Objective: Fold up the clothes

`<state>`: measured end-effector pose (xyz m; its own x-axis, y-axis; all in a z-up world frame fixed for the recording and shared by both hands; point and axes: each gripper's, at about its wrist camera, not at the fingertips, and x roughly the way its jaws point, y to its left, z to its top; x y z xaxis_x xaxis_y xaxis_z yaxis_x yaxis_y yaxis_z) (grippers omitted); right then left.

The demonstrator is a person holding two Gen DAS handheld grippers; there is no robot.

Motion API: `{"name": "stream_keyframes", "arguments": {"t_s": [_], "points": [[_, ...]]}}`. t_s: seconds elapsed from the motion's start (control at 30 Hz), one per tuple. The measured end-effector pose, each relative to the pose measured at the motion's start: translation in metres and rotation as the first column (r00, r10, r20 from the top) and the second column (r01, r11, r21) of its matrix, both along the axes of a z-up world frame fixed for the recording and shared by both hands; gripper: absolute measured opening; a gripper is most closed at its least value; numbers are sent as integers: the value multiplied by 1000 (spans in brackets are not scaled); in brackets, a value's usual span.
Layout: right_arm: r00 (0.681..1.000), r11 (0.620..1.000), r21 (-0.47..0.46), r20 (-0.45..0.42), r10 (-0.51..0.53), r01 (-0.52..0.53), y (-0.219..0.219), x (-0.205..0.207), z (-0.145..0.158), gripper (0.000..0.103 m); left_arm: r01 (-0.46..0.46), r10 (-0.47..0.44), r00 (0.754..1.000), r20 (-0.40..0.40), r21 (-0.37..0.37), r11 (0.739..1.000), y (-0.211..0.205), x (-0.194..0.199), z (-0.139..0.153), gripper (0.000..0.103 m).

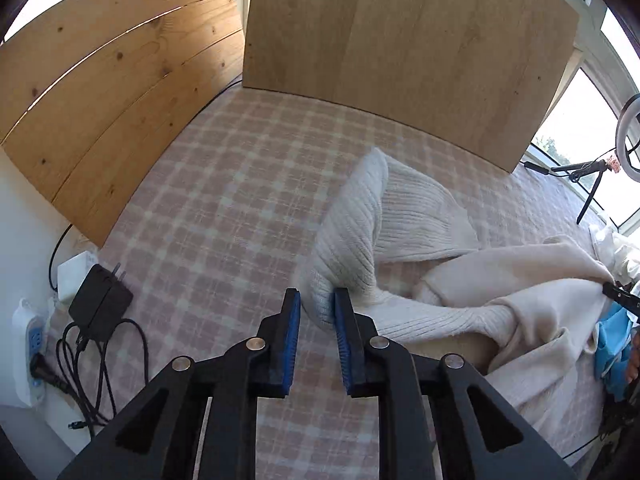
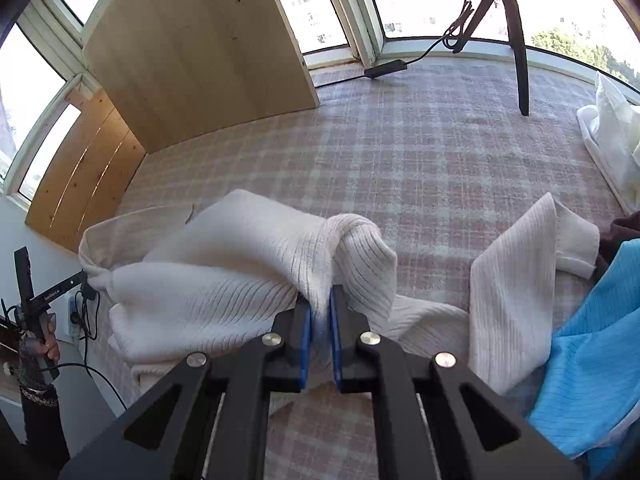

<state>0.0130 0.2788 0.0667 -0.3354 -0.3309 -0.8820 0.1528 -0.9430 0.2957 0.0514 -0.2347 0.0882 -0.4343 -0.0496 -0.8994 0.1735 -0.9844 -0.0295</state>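
Up close in the left wrist view, the left gripper [image 1: 317, 300] has its blue-padded fingers [image 1: 293, 316] pinched on a ribbed edge of the cream knit sweater [image 1: 404, 216], a fold of which fills the narrow gap between them. From that pinch the sweater rises and trails off to the right across the pink plaid bedcover [image 1: 224, 200], bunching into a heap where the tip of the right gripper [image 1: 622, 300] meets it at the frame's edge. Beyond the sweater a pale wooden board [image 1: 400, 48] stands on the bedcover, with a slatted pine panel [image 1: 100, 92] to its left. Left of the sweater, off the bedcover's edge, lie a black power adapter [image 1: 100, 304] and a white power strip [image 1: 28, 352]. Blue fabric [image 1: 612, 348] shows just past the heap, and a ring light [image 1: 628, 136] on its stand sits by the window

Next, in the right wrist view, the right gripper [image 2: 320, 308] is clamped on a gathered ridge of the sweater [image 2: 224, 272], cloth squeezed between its blue pads [image 2: 306, 332]. The sweater's body spreads left of the clamp toward the left gripper [image 2: 44, 300], held by a hand [image 2: 48, 344]; a ribbed sleeve [image 2: 516, 280] drapes to the right, touching a blue garment [image 2: 592, 368]. Behind the sweater the bedcover [image 2: 420, 152] runs to the window, where a black tripod [image 2: 516, 40] stands; white bedding [image 2: 612, 132] lies far right
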Motion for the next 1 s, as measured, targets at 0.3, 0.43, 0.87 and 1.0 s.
{"name": "stream_keyframes", "arguments": {"t_s": [0.3,0.43,0.87,1.0], "points": [[1000,997,71,-25,-16,18,12,3,-1,42,230,-230,970,-85,-2,973,62,-21,26,49],[999,999,19,-10,30,-30,5,-20,-12,46,416,-415,909,-29,93,905,125,-76,0,51],[980,979,126,-90,175,-163,-43,-43,-18,5,505,-510,860,21,106,856,169,-108,-17,9],[954,996,44,-288,84,-75,-29,-26,54,5,480,-464,863,-200,37,877,140,-88,76,9]]}}
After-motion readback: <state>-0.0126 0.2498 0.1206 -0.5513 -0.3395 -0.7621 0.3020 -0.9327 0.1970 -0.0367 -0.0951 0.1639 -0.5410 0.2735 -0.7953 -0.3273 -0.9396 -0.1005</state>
